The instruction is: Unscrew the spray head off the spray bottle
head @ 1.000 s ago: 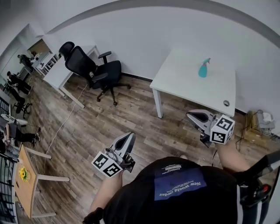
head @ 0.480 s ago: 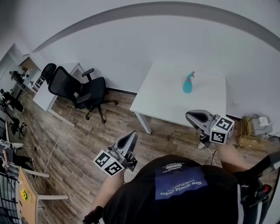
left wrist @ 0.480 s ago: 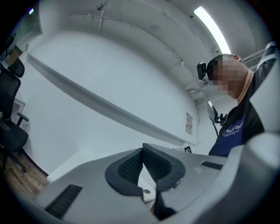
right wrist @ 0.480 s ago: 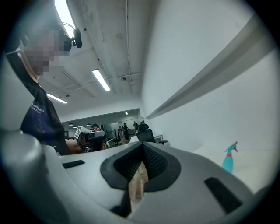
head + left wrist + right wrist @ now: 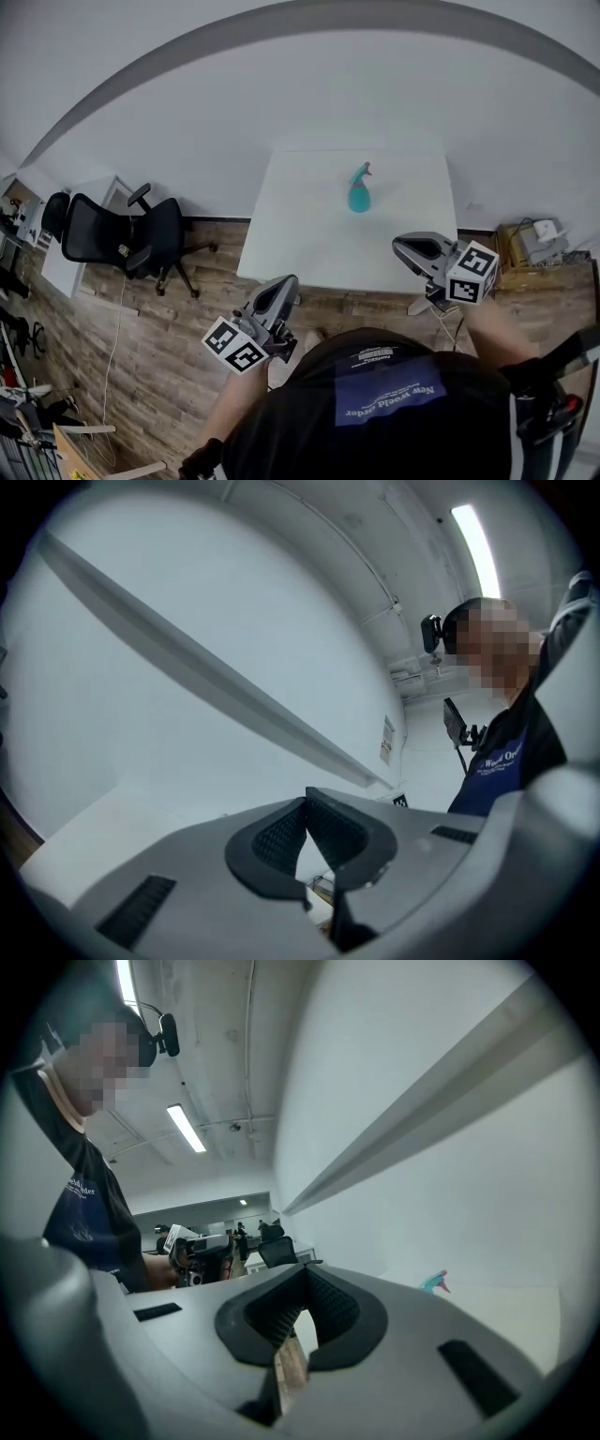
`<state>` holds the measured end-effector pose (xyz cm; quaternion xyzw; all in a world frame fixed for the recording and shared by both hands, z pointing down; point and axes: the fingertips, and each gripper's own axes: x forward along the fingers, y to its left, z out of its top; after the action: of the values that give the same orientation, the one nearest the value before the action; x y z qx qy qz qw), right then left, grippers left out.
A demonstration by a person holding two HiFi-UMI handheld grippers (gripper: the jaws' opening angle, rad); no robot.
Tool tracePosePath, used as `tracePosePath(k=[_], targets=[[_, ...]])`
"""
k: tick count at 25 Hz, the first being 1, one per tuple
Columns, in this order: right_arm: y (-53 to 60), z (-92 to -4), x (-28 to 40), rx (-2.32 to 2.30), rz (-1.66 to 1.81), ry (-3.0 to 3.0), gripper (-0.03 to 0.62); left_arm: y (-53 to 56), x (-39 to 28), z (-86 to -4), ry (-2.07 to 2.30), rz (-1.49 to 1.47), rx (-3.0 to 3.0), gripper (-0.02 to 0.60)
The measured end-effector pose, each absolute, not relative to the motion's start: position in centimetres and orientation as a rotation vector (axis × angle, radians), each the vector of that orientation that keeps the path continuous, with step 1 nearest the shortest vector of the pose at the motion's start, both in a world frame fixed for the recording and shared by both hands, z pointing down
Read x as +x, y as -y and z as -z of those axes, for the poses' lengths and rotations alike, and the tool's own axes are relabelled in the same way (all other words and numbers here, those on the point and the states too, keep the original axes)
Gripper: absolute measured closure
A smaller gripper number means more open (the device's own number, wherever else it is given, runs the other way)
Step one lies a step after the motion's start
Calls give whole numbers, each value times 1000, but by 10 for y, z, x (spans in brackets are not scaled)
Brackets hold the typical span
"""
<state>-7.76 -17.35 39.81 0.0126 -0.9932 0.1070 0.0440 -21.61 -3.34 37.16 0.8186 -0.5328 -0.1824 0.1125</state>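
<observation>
The spray bottle [image 5: 359, 190] stands upright on the white table [image 5: 300, 239], just above the middle of the head view. Its long axis is vertical, with the teal body below and the spray head [image 5: 361, 171] on top. The nozzle seems to point toward the right of the frame. In the right gripper view only the top of the bottle [image 5: 434, 1282] shows, as a small teal shape at right of centre with a pinkish tip turned rightward.

A second ago the table and bottle sat in the upper right of the head view. Half a second ago they were closer to centre, and now they are almost centred and look larger. The black office chair [image 5: 112, 239] has slid from upper centre-left to the left edge. The room with seated people has nearly gone from view. Both grippers keep about the same places low in the frame.

The left gripper [image 5: 286, 281] is clenched on nothing, its ribbed pads [image 5: 281, 832] meeting at the tips. The right gripper [image 5: 401, 246] is likewise clenched and empty, with its pads [image 5: 328, 1307] together.

The bottle lies above and between the two tools in the head view, nearer the right one and well apart from both. The table's near edge runs just past both sets of tips.
</observation>
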Motion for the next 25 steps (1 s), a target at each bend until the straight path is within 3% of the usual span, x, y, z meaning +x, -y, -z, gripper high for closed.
tracePosePath(k=[5, 17, 25], targets=[[215, -412, -77, 187, -336, 3022, 603, 94, -227, -385, 1410, 522, 2468, 578], [285, -403, -150, 607, -355, 2992, 603, 210, -329, -385, 1033, 468, 2599, 578], [300, -414, -182, 644, -370, 2943, 603, 243, -363, -405, 949, 449, 2585, 578]])
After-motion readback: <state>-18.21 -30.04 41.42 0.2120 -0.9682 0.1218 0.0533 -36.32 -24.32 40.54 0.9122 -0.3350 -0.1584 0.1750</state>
